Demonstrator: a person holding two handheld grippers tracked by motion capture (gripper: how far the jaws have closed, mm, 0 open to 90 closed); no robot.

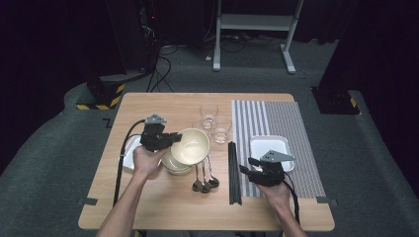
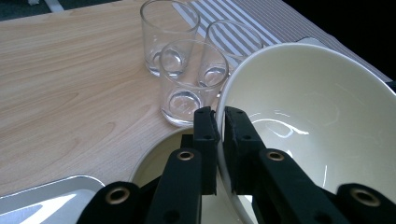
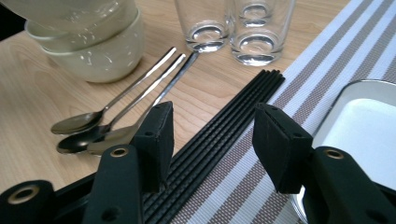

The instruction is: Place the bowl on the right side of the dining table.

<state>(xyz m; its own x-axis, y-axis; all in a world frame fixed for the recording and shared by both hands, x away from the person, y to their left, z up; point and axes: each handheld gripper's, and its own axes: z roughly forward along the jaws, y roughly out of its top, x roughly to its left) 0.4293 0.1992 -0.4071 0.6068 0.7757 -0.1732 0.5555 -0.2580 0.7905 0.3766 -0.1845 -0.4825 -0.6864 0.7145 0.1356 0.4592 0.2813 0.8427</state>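
Jaws of the left gripper (image 2: 219,122) pinch the near rim of a cream bowl (image 1: 190,145), held tilted above the bowl stack (image 1: 175,165) left of the spoons (image 1: 204,180); jaws of the right gripper (image 3: 212,140) stand spread with nothing between them, poised over the black chopsticks (image 1: 234,173); their long axis runs near-to-far along the striped placemat's (image 1: 276,118) left edge, nearer the right hand.
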